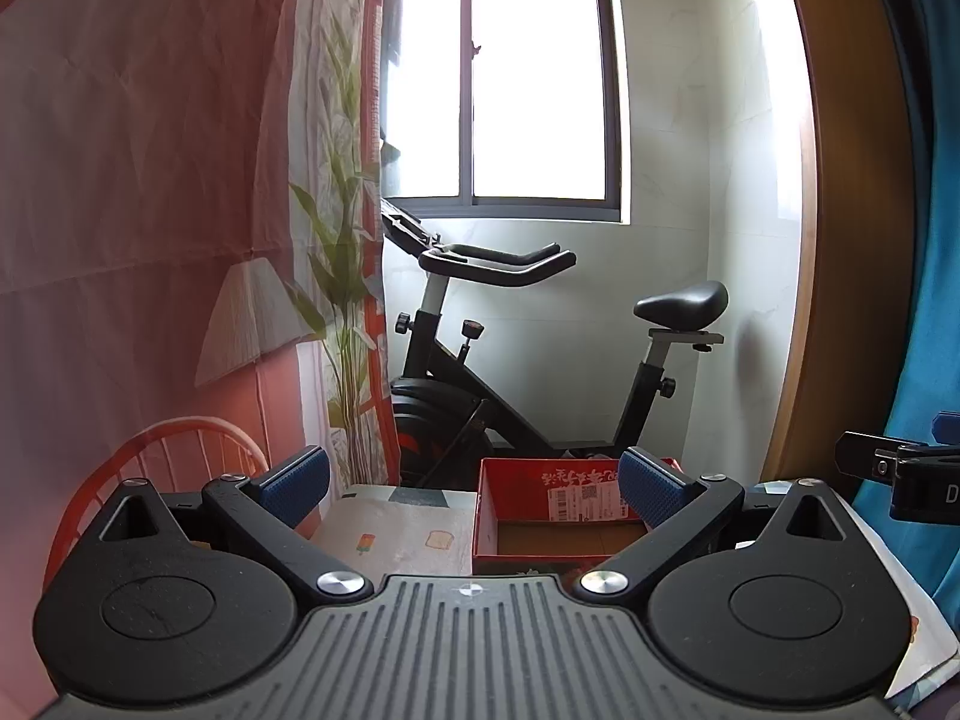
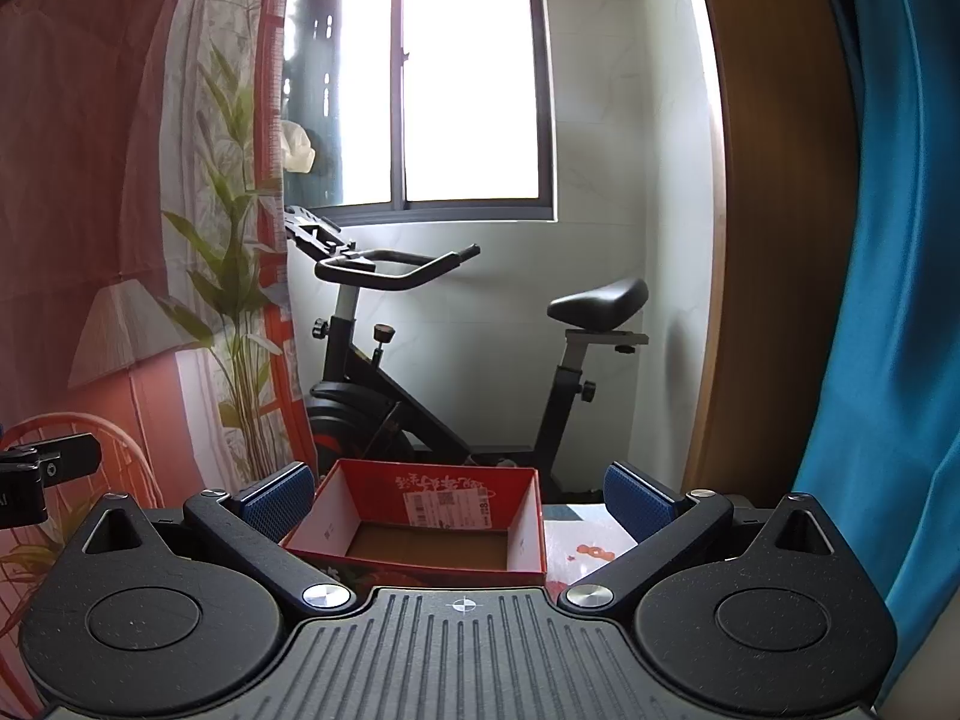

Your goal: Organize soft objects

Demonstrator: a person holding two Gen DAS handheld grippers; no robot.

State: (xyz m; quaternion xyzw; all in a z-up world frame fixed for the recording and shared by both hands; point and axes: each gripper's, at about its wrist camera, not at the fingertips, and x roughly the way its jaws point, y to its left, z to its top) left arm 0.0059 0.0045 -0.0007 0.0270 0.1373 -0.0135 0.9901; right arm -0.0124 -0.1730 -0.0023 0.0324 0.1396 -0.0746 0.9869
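Both grippers released, fingers spread, nothing held — left gripper (image 1: 474, 483), right gripper (image 2: 459, 495). Red box (image 2: 420, 516) sits empty on the counter (image 1: 396, 525), just ahead. No soft objects in view — risk: reaching blind could knock the box.

Exercise bike (image 1: 540, 360) stands at 12 o'clock beneath window (image 1: 528, 72); printed curtain (image 1: 180, 180) hangs at 9 o'clock, blue curtain (image 2: 888, 300) at 3 o'clock.

Daylight blows out the window (image 1: 534, 72), leaving the foreground dim; fisheye edges bend, perhaps slightly blurred.
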